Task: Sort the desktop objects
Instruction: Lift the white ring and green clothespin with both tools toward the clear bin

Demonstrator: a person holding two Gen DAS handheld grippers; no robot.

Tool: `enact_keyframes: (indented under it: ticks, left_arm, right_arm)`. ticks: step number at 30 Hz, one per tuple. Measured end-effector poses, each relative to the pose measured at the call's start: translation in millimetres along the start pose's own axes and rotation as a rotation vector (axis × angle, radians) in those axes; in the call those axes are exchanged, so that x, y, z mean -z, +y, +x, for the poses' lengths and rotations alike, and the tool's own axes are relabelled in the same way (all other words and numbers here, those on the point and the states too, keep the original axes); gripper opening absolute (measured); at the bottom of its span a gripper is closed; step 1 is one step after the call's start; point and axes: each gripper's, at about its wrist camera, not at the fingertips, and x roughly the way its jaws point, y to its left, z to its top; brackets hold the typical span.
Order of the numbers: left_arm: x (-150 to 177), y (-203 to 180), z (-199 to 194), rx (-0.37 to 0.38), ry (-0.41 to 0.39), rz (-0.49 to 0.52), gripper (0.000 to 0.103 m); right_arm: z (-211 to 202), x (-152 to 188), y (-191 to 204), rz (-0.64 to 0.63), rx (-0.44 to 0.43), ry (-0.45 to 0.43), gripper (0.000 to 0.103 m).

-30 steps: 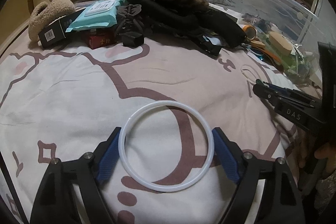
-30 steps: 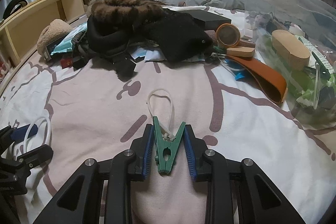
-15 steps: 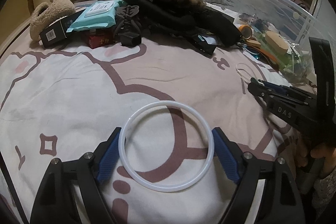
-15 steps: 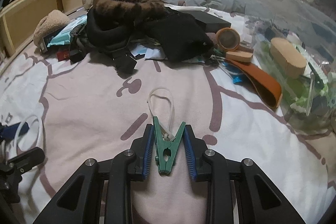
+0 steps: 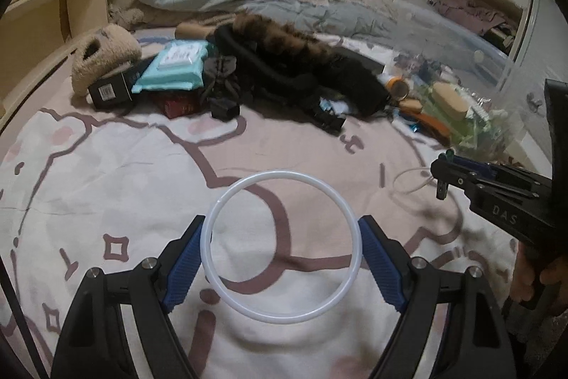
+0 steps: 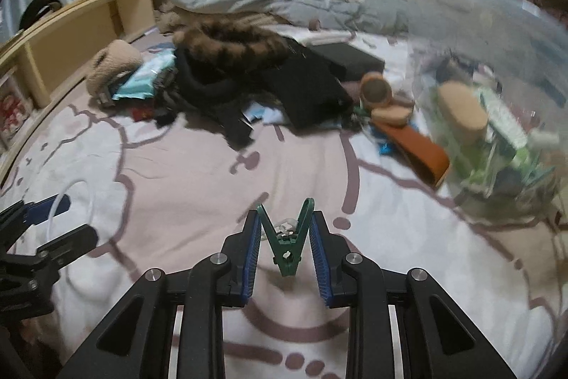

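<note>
Left gripper (image 5: 282, 258) jaws clamped across a white ring (image 5: 281, 251) — right gripper (image 6: 286, 249) jaws pinching a green clip (image 6: 287, 238), both above the bed (image 6: 177, 166).

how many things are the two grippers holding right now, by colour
white: 1, the ring held in the left gripper
green: 1, the clothes peg held in the right gripper
total: 2

black gripper (image 5: 282, 258) frames, blue ribbed pads (image 5: 184, 263), silver screws.
</note>
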Motion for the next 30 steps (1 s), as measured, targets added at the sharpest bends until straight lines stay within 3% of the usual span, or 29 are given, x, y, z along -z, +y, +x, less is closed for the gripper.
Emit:
enact_keyframes:
  ticks: [11,18,25,30]
  left_arm:
    - [-19,-10,-61,-0.011,-0.103,-0.027,0.084]
    - [-37,-30,-105,-0.037,-0.172,0.029,0.084]
    - [-54,-60,-142,-0.02,-0.232,0.09,0.084]
    - [-64,-77,-173,0.0,-0.283,0.093,0.084]
  right_arm:
    - [-78,-17,30,-0.113,-0.031,-0.125,0.028]
    - [-121,-28,46,-0.19,-0.048,-0.175,0.028]
    - [-152,-44,44,-0.183,-0.046,-0.183,0.028]
    - [-177,-59,30,-0.107,-0.066,-0.175,0.028]
